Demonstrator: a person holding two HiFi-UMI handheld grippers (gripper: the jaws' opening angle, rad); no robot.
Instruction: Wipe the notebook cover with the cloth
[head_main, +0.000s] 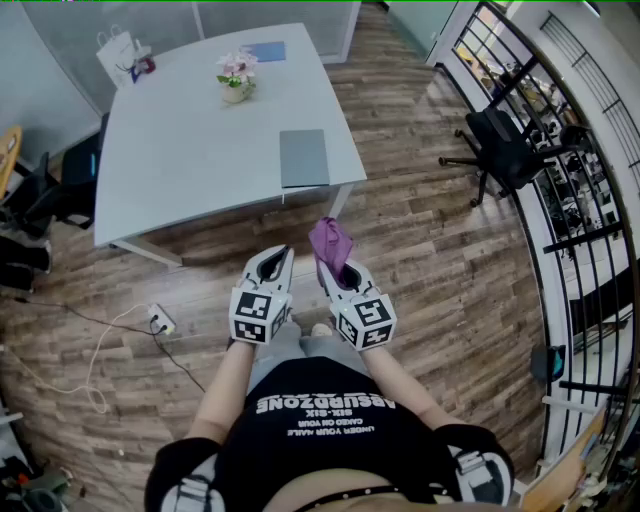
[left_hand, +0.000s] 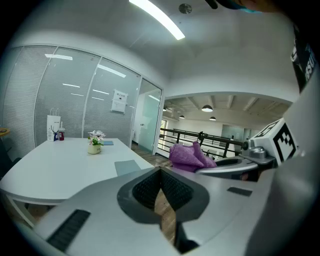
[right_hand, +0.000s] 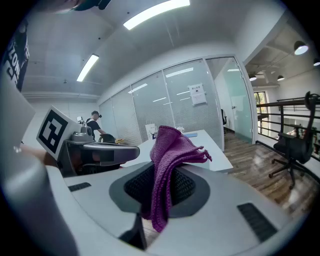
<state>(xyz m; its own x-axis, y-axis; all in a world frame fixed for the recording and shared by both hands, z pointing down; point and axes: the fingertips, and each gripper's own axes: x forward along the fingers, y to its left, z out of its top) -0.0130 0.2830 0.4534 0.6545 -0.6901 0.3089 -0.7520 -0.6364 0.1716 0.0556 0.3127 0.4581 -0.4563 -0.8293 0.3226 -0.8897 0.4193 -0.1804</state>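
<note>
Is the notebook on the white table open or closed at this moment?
Closed. The notebook lies flat near the edge of the table, showing one plain grey cover and no pages.

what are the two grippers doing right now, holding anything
Left gripper: fingers closed, holding nothing.
Right gripper: fingers closed on the purple cloth.
</note>
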